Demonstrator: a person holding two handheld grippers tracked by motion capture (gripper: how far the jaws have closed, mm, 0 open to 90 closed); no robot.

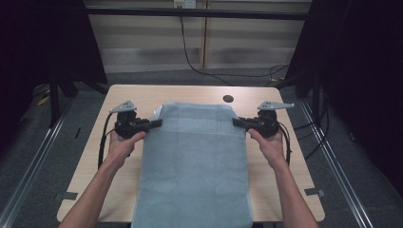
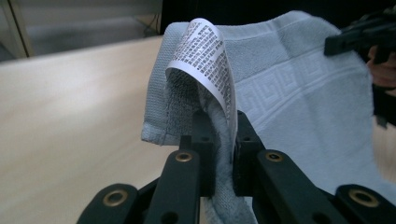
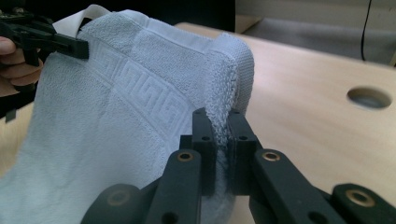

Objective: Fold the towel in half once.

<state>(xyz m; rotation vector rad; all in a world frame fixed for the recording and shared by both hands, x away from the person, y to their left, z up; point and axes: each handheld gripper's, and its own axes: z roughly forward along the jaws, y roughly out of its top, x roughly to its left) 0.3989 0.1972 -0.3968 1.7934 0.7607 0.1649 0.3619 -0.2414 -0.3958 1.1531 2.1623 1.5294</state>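
A pale blue towel is lying lengthwise down the middle of the wooden worktop, its near end hanging over the front edge. The left gripper is pinching the towel's far left edge, jaws closed on the cloth beside a printed label. The right gripper is pinching the far right edge, jaws likewise clamped on the cloth. A round hole is showing beyond the towel.

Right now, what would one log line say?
left gripper: shut on towel | right gripper: shut on towel | far towel edge raised off table | care label curls up
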